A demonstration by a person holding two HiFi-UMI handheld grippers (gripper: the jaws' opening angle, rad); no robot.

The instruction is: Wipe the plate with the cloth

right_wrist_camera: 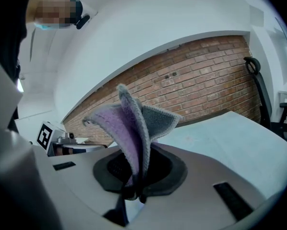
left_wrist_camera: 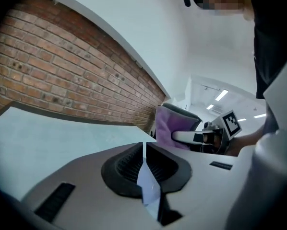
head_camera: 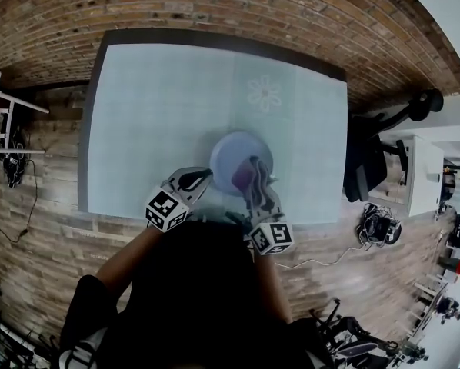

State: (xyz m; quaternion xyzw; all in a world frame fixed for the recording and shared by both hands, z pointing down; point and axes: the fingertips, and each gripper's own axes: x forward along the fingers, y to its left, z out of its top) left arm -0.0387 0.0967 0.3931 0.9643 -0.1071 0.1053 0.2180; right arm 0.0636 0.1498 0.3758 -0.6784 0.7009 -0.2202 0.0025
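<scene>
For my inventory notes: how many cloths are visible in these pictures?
1. The purple cloth is clamped, folded, between the jaws of the right gripper, near the plate. Another could lie hidden behind the person's body.

The light is even and fairly bright, coming from ceiling strip lights (left_wrist_camera: 221, 95) that flare to plain white in my left gripper view. The pale table (head_camera: 161, 114) is softly lit, with no hard shadows on it. From the head view the person's dark torso (head_camera: 199, 298) reads almost black. All three pictures bend hard at the edges, bowing the brick wall (right_wrist_camera: 201, 80) into an arc, and the corners go black. Close to the lens, the shells of my left gripper (left_wrist_camera: 143, 145) and right gripper (right_wrist_camera: 141, 150) are soft and smeared, while the cloth (right_wrist_camera: 129, 133) stays fairly sharp.
</scene>
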